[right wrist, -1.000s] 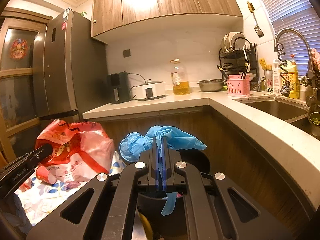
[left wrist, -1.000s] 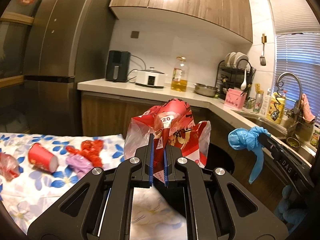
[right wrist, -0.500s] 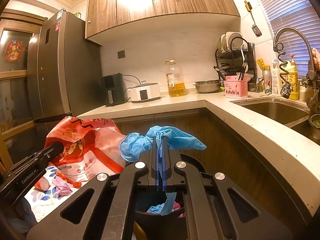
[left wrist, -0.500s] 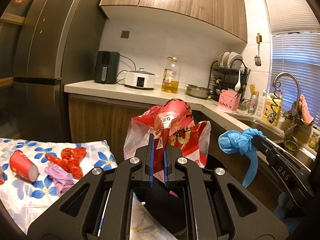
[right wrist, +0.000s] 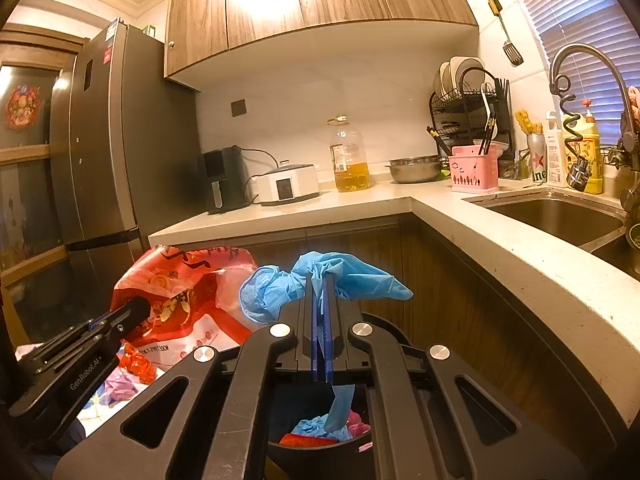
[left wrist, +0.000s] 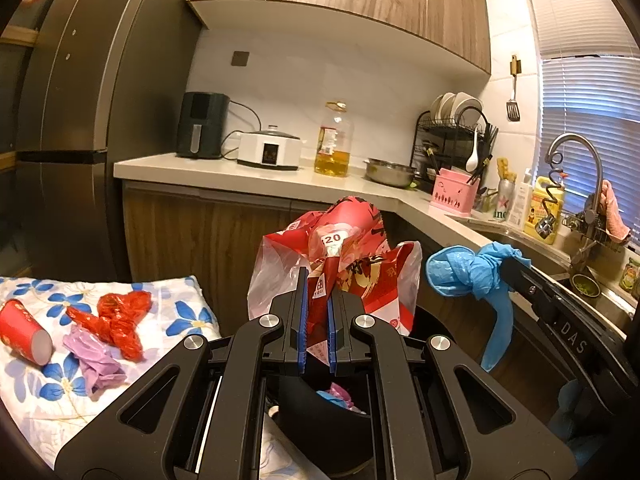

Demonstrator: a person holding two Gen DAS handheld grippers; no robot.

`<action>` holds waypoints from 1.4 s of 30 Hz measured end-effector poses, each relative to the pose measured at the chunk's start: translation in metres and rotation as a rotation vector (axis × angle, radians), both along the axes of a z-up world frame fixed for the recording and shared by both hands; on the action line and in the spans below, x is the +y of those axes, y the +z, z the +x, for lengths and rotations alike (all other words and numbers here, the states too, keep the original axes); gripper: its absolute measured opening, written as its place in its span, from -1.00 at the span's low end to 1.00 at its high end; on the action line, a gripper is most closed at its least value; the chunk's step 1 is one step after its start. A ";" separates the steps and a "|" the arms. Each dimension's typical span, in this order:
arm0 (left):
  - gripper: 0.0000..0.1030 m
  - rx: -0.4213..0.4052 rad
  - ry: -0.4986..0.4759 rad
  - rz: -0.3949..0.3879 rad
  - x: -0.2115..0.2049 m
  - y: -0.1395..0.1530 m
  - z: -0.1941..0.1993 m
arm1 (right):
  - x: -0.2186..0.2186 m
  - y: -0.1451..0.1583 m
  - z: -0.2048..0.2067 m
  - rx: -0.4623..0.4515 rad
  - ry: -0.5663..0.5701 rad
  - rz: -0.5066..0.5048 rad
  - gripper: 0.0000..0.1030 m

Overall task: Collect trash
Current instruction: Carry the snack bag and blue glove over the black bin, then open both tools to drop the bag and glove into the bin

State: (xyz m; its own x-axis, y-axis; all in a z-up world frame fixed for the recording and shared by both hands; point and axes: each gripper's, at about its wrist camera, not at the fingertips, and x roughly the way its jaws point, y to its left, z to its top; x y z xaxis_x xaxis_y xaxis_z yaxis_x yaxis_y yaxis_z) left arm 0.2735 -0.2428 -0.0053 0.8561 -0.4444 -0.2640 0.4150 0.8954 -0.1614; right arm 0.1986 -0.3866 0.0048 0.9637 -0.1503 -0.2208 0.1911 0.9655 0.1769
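Both grippers have carried their loads from beside the flowered cloth (left wrist: 188,292) to above the black bin (right wrist: 320,446). Left gripper (left wrist: 316,320) is clamped on a red plastic bag (left wrist: 352,264); right gripper (right wrist: 320,312) is clamped on a blue glove (right wrist: 320,276).

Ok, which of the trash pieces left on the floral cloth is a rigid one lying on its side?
The red paper cup, tipped over at the cloth's left edge; the red wrapper and purple bag beside it are crumpled film.
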 end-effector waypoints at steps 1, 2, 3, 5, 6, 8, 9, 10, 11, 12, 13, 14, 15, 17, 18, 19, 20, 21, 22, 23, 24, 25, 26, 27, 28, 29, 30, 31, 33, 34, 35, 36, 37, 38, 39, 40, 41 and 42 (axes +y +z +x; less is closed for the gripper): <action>-0.87 0.003 -0.003 0.000 -0.001 -0.001 0.001 | 0.000 -0.001 0.001 0.003 0.001 0.003 -0.94; -0.87 0.004 -0.007 0.001 -0.003 -0.002 0.002 | -0.001 -0.003 0.003 0.007 0.002 0.005 -0.94; -0.87 0.005 -0.012 0.005 -0.005 -0.004 0.003 | -0.001 -0.004 0.004 0.010 0.005 0.008 -0.94; -0.87 0.006 -0.013 0.011 -0.008 -0.006 0.005 | -0.001 -0.005 0.006 0.016 0.009 0.009 -0.94; -0.87 0.009 -0.016 0.012 -0.008 -0.008 0.007 | -0.002 -0.006 0.007 0.017 0.010 0.008 -0.94; -0.86 0.017 -0.025 0.004 -0.009 -0.010 0.011 | -0.003 -0.006 0.009 0.022 0.013 0.012 -0.93; -0.86 0.020 -0.025 0.003 -0.010 -0.011 0.012 | -0.003 -0.007 0.010 0.024 0.014 0.012 -0.93; -0.86 0.021 -0.026 0.004 -0.011 -0.011 0.013 | -0.003 -0.007 0.011 0.026 0.015 0.012 -0.93; -0.86 0.022 -0.027 0.004 -0.011 -0.012 0.014 | -0.003 -0.008 0.012 0.027 0.016 0.012 -0.94; -0.86 0.025 -0.032 0.004 -0.012 -0.013 0.016 | -0.003 -0.009 0.013 0.029 0.018 0.013 -0.93; -0.86 0.027 -0.032 0.004 -0.013 -0.013 0.017 | -0.003 -0.009 0.013 0.031 0.021 0.014 -0.93; -0.86 0.030 -0.031 0.003 -0.014 -0.014 0.018 | -0.003 -0.010 0.014 0.035 0.023 0.015 -0.93; -0.86 0.033 -0.033 0.002 -0.014 -0.015 0.019 | -0.003 -0.011 0.015 0.039 0.025 0.016 -0.93; -0.86 0.037 -0.036 0.000 -0.016 -0.017 0.021 | -0.002 -0.014 0.018 0.049 0.031 0.019 -0.93; -0.86 0.038 -0.040 0.000 -0.016 -0.018 0.022 | -0.003 -0.014 0.020 0.052 0.031 0.019 -0.93; -0.85 0.040 -0.050 -0.002 -0.017 -0.019 0.023 | -0.003 -0.016 0.021 0.058 0.032 0.020 -0.93; -0.84 0.040 -0.054 -0.001 -0.018 -0.020 0.023 | -0.004 -0.017 0.023 0.065 0.032 0.024 -0.93; -0.83 0.041 -0.054 0.004 -0.018 -0.020 0.024 | -0.005 -0.018 0.025 0.070 0.035 0.029 -0.92; -0.82 0.047 -0.061 0.010 -0.020 -0.022 0.026 | -0.006 -0.019 0.026 0.076 0.035 0.032 -0.92; -0.79 0.052 -0.068 0.012 -0.020 -0.023 0.027 | -0.007 -0.020 0.027 0.081 0.034 0.033 -0.92; -0.74 0.059 -0.078 0.014 -0.021 -0.024 0.029 | -0.007 -0.021 0.028 0.081 0.036 0.035 -0.89; -0.71 0.064 -0.088 0.018 -0.022 -0.026 0.030 | -0.008 -0.022 0.029 0.083 0.037 0.035 -0.77; -0.61 0.066 -0.094 0.021 -0.022 -0.028 0.031 | -0.009 -0.023 0.029 0.085 0.035 0.037 -0.69; -0.46 0.067 -0.095 0.024 -0.023 -0.029 0.031 | -0.010 -0.024 0.030 0.086 0.033 0.039 -0.54; -0.38 0.072 -0.097 0.022 -0.023 -0.031 0.032 | -0.011 -0.025 0.031 0.088 0.032 0.043 -0.48; -0.21 0.078 -0.101 0.017 -0.022 -0.033 0.033 | -0.013 -0.026 0.031 0.093 0.030 0.045 -0.48; -0.11 0.087 -0.107 0.007 -0.020 -0.035 0.034 | -0.014 -0.027 0.032 0.097 0.027 0.046 -0.48; -0.10 0.091 -0.106 0.003 -0.019 -0.036 0.035 | -0.015 -0.028 0.032 0.099 0.025 0.047 -0.48; -0.04 0.094 -0.097 0.005 -0.017 -0.038 0.035 | -0.017 -0.030 0.031 0.102 0.019 0.049 -0.48; 0.03 0.094 -0.090 0.003 -0.015 -0.039 0.035 | -0.017 -0.030 0.030 0.102 0.016 0.049 -0.46; 0.11 0.096 -0.082 0.001 -0.013 -0.039 0.035 | -0.018 -0.031 0.030 0.101 0.010 0.049 -0.42; 0.14 0.100 -0.070 -0.003 -0.010 -0.040 0.036 | -0.020 -0.032 0.030 0.101 0.004 0.052 -0.36; 0.14 0.105 -0.065 -0.007 -0.007 -0.041 0.036 | -0.020 -0.033 0.029 0.103 0.001 0.054 -0.36; 0.15 0.108 -0.060 -0.008 -0.005 -0.041 0.035 | -0.020 -0.034 0.028 0.105 0.000 0.057 -0.36; 0.18 0.109 -0.053 -0.007 -0.003 -0.041 0.034 | -0.020 -0.035 0.027 0.107 -0.001 0.058 -0.36; 0.19 0.107 -0.036 -0.006 0.001 -0.042 0.033 | -0.019 -0.036 0.026 0.110 -0.002 0.058 -0.36; 0.23 0.108 -0.030 -0.005 0.003 -0.042 0.032 | -0.018 -0.036 0.026 0.113 0.000 0.057 -0.36; 0.25 0.111 -0.016 -0.005 0.007 -0.043 0.030 | -0.016 -0.037 0.025 0.116 0.002 0.055 -0.36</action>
